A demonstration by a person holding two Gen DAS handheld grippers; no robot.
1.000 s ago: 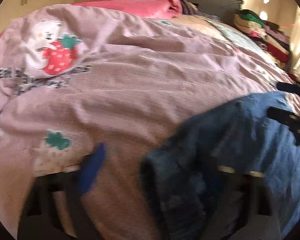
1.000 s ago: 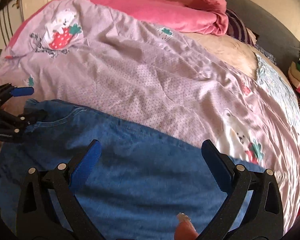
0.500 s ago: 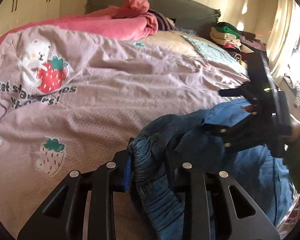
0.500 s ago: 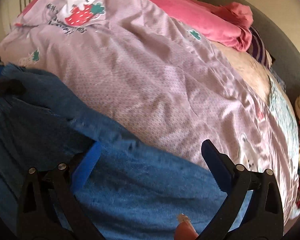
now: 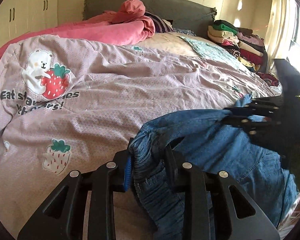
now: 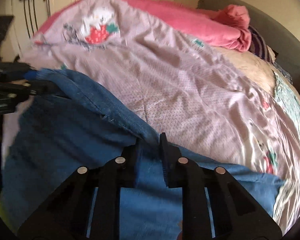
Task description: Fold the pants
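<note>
Stretching crosswise between both clamped grippers, left gripper (image 5: 148,160) and right gripper (image 6: 150,150): blue pants (image 5: 220,146).

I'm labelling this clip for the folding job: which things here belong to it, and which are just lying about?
In the job:
blue denim pants
left gripper
right gripper

Lying about:
lilac strawberry-print duvet
pink blanket
stack of folded clothes

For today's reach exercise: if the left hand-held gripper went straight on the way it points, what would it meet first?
The left hand-held gripper, shut on the blue pants, would probably meet the pink strawberry quilt first; depth is unclear.
</note>
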